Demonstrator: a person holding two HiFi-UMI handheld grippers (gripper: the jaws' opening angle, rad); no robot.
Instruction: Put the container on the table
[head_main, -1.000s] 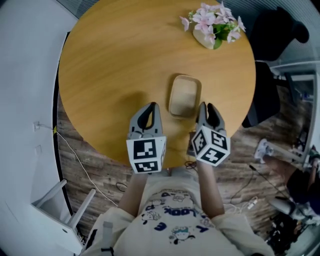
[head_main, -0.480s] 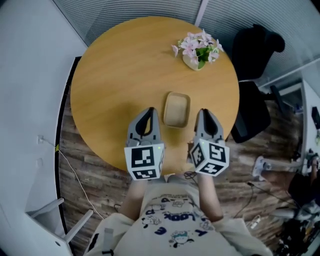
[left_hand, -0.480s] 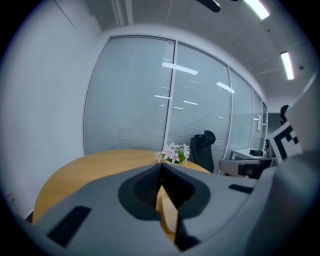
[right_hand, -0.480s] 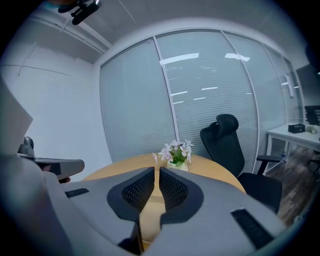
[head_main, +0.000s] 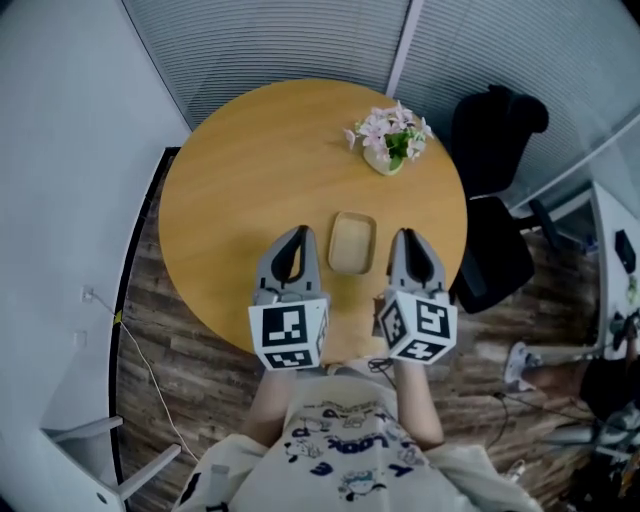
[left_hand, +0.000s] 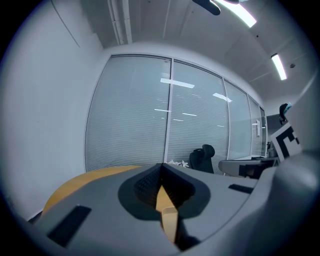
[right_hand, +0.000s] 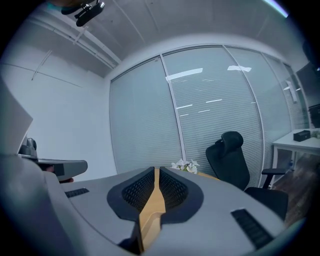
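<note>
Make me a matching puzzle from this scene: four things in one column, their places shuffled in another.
Things:
1. container
2. flowers
3. black chair
4. left gripper

Places:
A. off the table, to its right
B. on the table's far half
C. above the table's near part, left of the container
D. flat on the table's near half

Pairs: 1-D, 2-B, 3-A, 4-C

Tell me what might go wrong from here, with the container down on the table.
1. The container lies between the left tool and the right tool; a sideways swing of either might knock it.
2. Both tools are empty, jaws together, so a knocked container would be unheld and might slide toward the flowers or off the table edge.
</note>
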